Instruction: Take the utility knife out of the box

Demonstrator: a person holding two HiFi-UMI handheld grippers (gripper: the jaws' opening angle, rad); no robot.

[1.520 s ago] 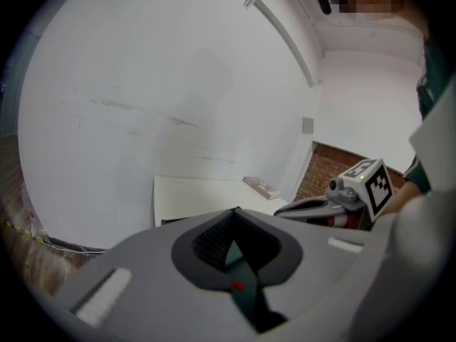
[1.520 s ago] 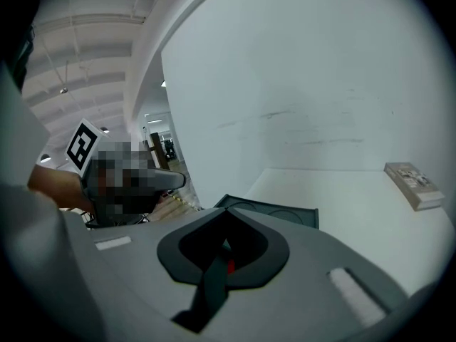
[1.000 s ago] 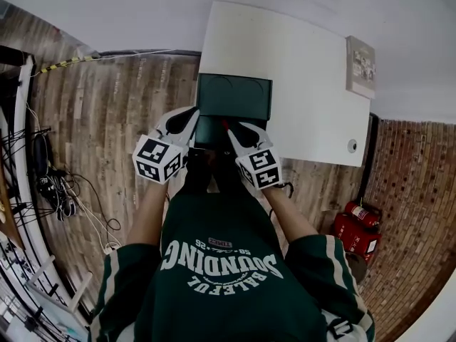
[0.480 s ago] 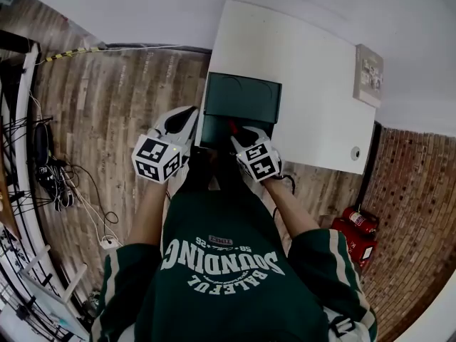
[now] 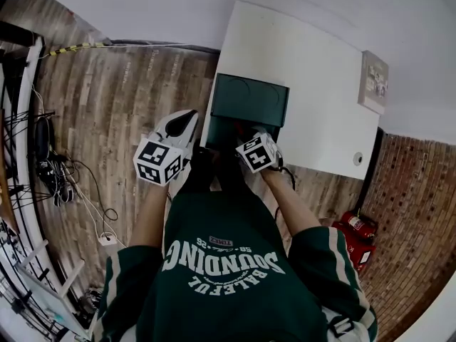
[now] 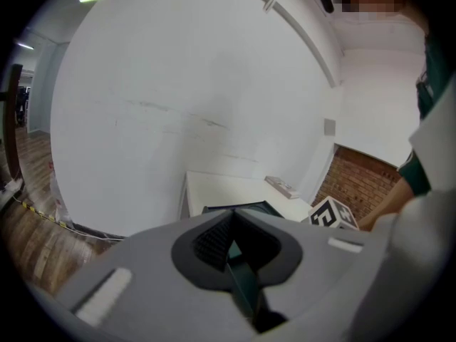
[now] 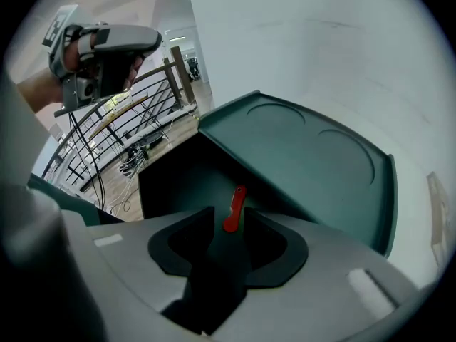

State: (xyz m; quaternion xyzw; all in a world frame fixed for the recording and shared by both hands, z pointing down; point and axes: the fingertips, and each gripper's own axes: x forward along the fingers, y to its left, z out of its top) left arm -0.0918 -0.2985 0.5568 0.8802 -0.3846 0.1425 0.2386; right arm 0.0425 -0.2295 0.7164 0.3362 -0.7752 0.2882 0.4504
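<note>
A dark green box [image 5: 251, 100] stands open at the near edge of a white table [image 5: 299, 55], its lid [image 7: 313, 162] tilted back. The red utility knife [image 7: 235, 206] stands upright right at the tips of my right gripper [image 7: 228, 223], whose jaws close on its lower end over the box's dark inside. In the head view my right gripper [image 5: 246, 134] reaches into the box. My left gripper [image 5: 184, 120] hangs left of the table over the floor, jaws shut on nothing; its own view shows the left gripper [image 6: 230, 219] aimed at the box [image 6: 239, 209].
A small grey panel [image 5: 376, 84] lies at the table's far right corner. The wall runs close behind the table. Cables [image 5: 57, 184] and railings lie on the wooden floor to the left. Red canisters [image 5: 353, 226] sit on the floor at the right.
My right gripper has moved forward, further into the open box, with the red knife at its tips. The left gripper has stayed beside the table's left edge.
</note>
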